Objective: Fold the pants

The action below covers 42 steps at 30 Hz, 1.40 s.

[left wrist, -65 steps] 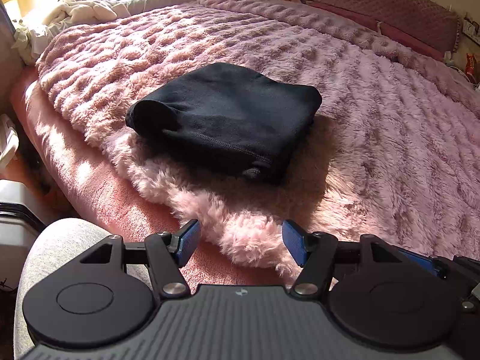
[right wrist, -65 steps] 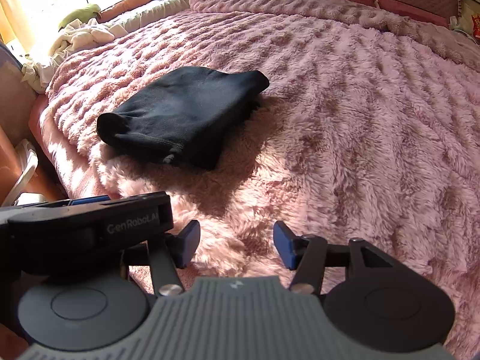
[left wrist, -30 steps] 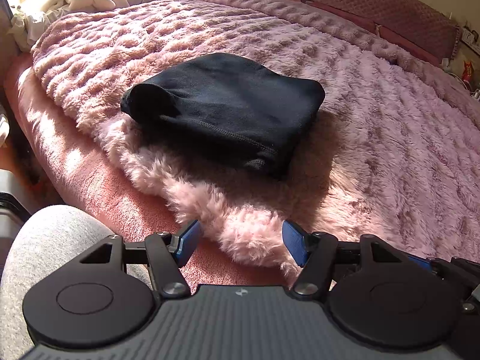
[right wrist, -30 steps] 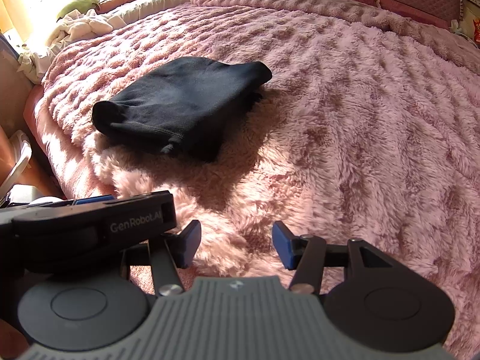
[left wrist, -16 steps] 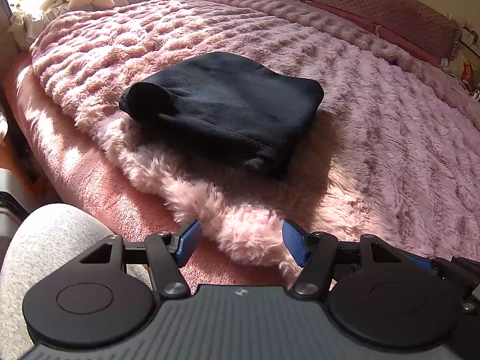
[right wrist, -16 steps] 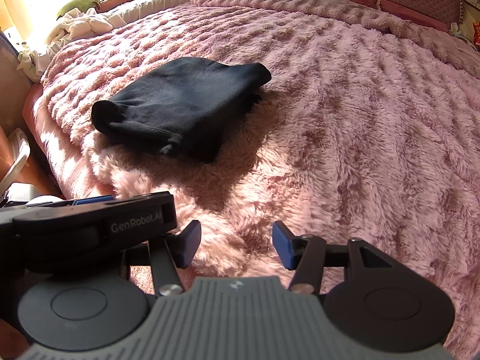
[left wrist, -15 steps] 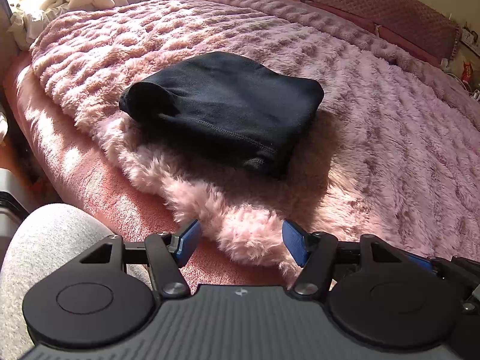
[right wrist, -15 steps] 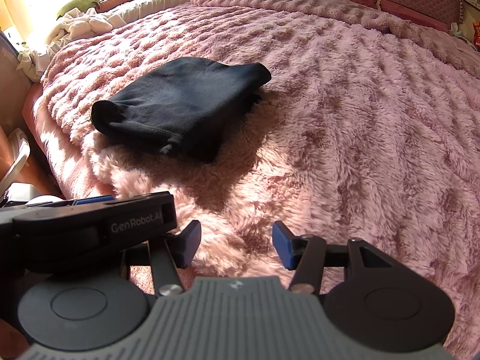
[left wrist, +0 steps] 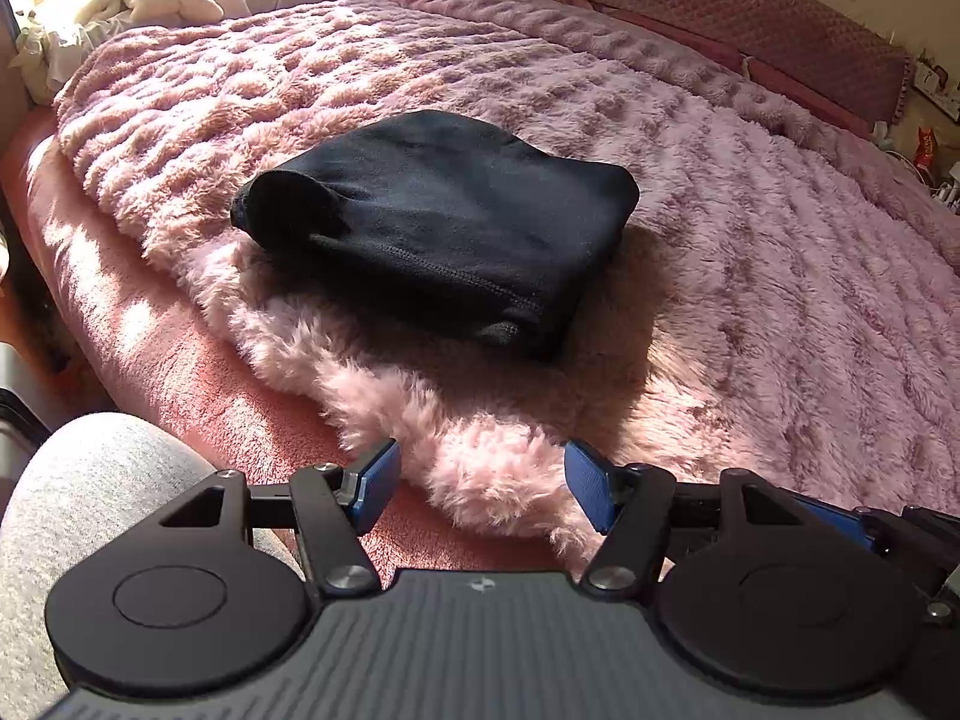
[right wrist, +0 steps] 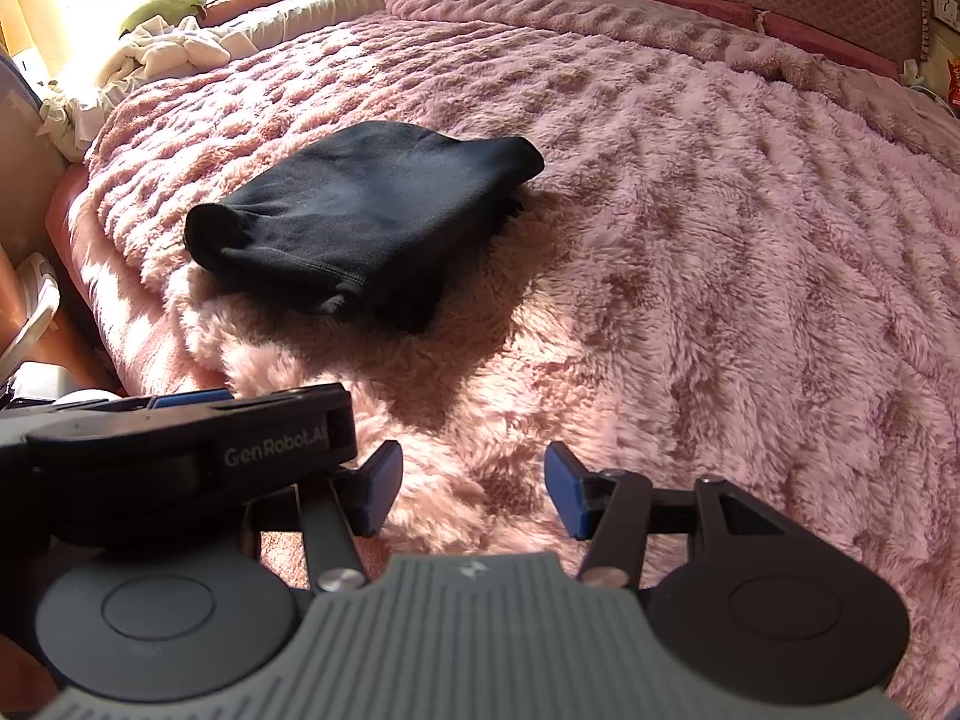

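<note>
The pants (left wrist: 438,222) lie folded in a compact stack at the centre left of the frame on the pink blanket (left wrist: 750,276), so keep the left gripper (left wrist: 477,483) and right gripper (right wrist: 474,495), both wide and empty, clear of them.

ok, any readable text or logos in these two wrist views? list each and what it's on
"GenRobot.AI": on the black body of the left gripper, seen in the right wrist view; its last letter is partly cut off at the edge.
Red packet by the headboard: print too small to read.
Black pants: no label visible.
</note>
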Each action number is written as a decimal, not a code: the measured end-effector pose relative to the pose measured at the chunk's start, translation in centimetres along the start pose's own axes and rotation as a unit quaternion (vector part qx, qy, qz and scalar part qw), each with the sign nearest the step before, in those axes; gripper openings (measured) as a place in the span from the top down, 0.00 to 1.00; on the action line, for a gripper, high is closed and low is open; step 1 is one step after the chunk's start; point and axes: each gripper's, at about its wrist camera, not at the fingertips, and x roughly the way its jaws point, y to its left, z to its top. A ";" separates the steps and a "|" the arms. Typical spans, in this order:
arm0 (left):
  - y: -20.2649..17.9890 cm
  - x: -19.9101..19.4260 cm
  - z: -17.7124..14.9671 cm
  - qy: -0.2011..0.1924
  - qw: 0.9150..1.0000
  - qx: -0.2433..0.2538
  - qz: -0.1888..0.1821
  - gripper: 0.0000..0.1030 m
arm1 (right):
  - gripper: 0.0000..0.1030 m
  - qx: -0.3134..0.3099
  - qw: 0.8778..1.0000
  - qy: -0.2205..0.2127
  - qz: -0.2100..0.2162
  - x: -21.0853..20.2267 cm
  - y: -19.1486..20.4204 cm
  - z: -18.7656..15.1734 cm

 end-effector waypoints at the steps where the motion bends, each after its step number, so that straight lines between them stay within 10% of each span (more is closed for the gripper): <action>1: 0.0 0.1 0.0 0.001 1.000 0.001 0.000 0.29 | 0.52 -0.001 1.000 0.000 -0.001 0.0 0.0 0.0; 42: -0.3 0.9 -0.3 -0.013 1.000 0.026 0.004 0.29 | 0.52 -0.028 0.999 -0.013 -0.015 0.4 0.7 -0.3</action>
